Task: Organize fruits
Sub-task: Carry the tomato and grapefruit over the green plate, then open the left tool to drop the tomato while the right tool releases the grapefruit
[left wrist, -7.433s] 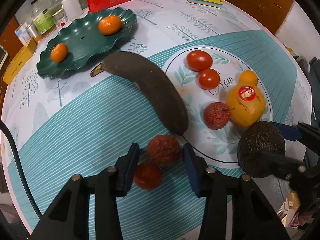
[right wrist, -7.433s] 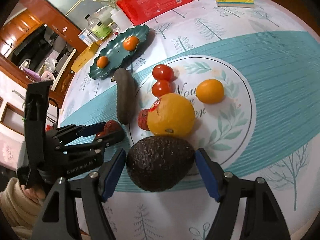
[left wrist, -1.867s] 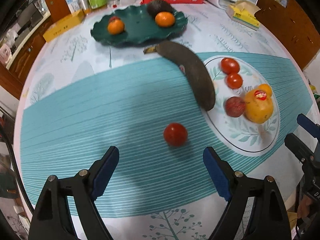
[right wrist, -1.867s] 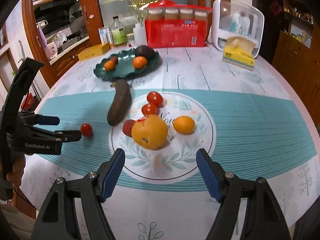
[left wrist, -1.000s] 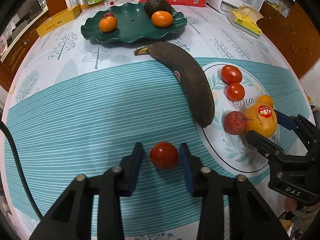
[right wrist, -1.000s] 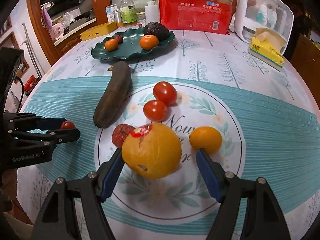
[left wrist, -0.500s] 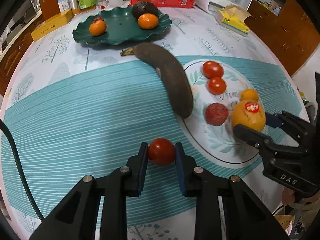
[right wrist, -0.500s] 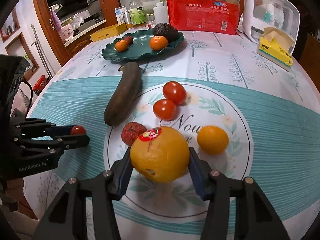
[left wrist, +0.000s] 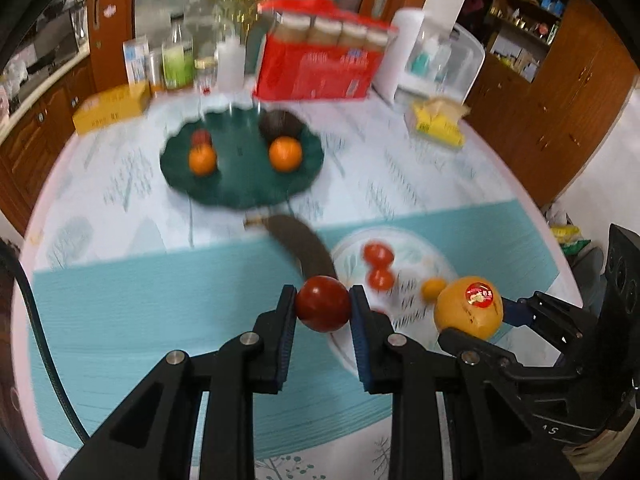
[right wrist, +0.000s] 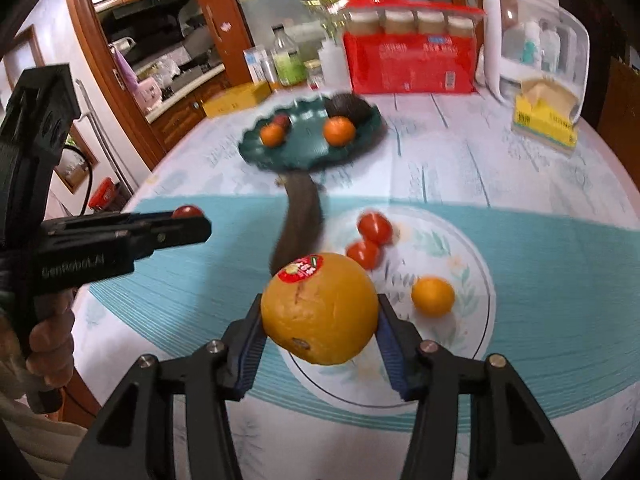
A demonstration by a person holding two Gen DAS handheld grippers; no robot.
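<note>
My left gripper (left wrist: pixel 323 306) is shut on a red tomato (left wrist: pixel 322 303), held above the teal tablecloth. My right gripper (right wrist: pixel 320 314) is shut on a large orange (right wrist: pixel 319 308) with a red sticker, lifted off the white printed circle (right wrist: pixel 476 276). On that circle lie two tomatoes (right wrist: pixel 374 227), (right wrist: pixel 363 254) and a small orange (right wrist: pixel 433 296). A dark overripe banana (right wrist: pixel 298 216) lies between the circle and the green plate (right wrist: pixel 310 152). The plate holds two small oranges (right wrist: pixel 339 131), (right wrist: pixel 272 135), an avocado (right wrist: pixel 346 106) and a small red fruit (right wrist: pixel 281 120). The view is motion-blurred.
At the table's far edge stand a red package (right wrist: pixel 408 64), bottles (right wrist: pixel 286 62), a yellow box (right wrist: pixel 236 100), a tissue box (right wrist: pixel 546 118) and a white container (right wrist: pixel 536 40). Wooden cabinets surround the table. A hand (right wrist: pixel 48 340) holds the left gripper's handle.
Both grippers closed on their fruit and rose from the table: the left took the tomato, the right took the large orange off the white circle.
</note>
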